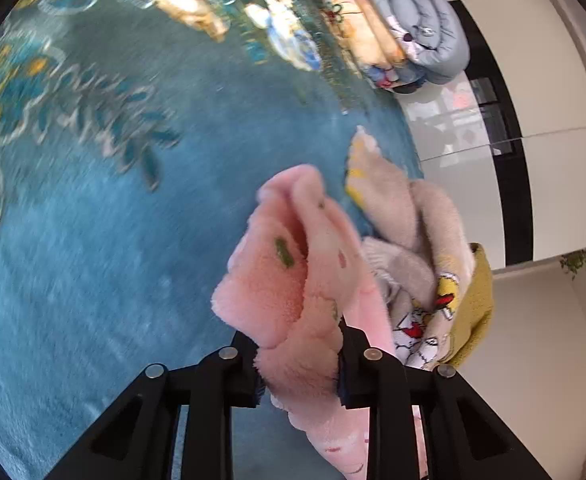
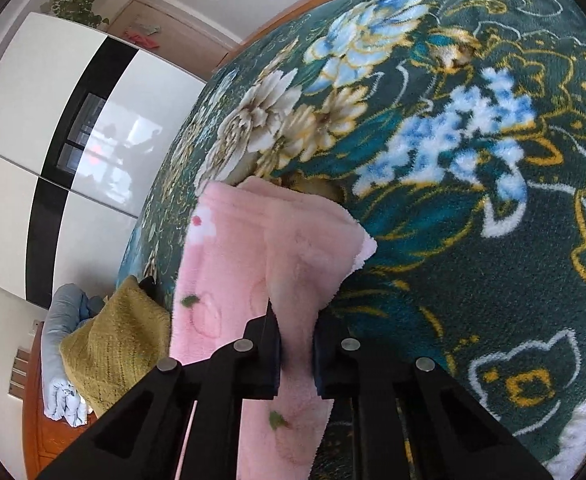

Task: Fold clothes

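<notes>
A fluffy pink garment with small green and red marks is bunched between the black fingers of my left gripper, which is shut on it above the teal floral blanket. In the right wrist view the same pink garment hangs folded over, and my right gripper is shut on one of its edges. A beige cartoon-print garment and a mustard knitted piece lie just right of the left gripper.
Folded quilts and blankets are stacked at the blanket's far edge. The mustard knit and a pale blue quilt lie at the bed's left side. A white and black wardrobe stands beyond the bed.
</notes>
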`<move>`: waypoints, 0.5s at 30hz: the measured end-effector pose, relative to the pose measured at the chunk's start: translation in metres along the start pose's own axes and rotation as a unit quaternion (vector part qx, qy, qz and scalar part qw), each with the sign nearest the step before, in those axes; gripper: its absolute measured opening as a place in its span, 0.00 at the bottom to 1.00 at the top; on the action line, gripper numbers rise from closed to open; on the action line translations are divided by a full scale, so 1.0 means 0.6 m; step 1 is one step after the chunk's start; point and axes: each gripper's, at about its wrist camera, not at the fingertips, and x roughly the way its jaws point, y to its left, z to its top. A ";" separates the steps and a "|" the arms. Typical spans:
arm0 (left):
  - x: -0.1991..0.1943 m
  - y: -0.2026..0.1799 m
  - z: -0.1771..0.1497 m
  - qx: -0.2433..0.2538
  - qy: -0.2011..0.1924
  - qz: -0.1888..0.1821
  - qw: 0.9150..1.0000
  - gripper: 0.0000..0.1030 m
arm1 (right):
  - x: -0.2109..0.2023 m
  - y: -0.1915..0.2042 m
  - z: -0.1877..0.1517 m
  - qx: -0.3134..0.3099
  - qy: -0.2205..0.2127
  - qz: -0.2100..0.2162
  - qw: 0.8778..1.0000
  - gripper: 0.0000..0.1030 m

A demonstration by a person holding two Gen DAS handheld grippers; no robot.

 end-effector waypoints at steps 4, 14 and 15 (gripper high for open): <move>-0.082 -0.125 0.035 0.106 -0.036 -0.082 0.990 0.23 | -0.075 0.042 0.005 -0.030 -0.028 0.068 0.997 0.10; -0.125 0.089 0.018 0.071 -0.011 0.037 0.997 0.25 | -0.134 -0.112 -0.093 -0.002 0.019 0.046 0.999 0.10; -0.117 0.108 0.014 0.054 -0.004 0.043 0.998 0.25 | -0.132 -0.122 -0.097 0.002 0.021 0.040 0.999 0.10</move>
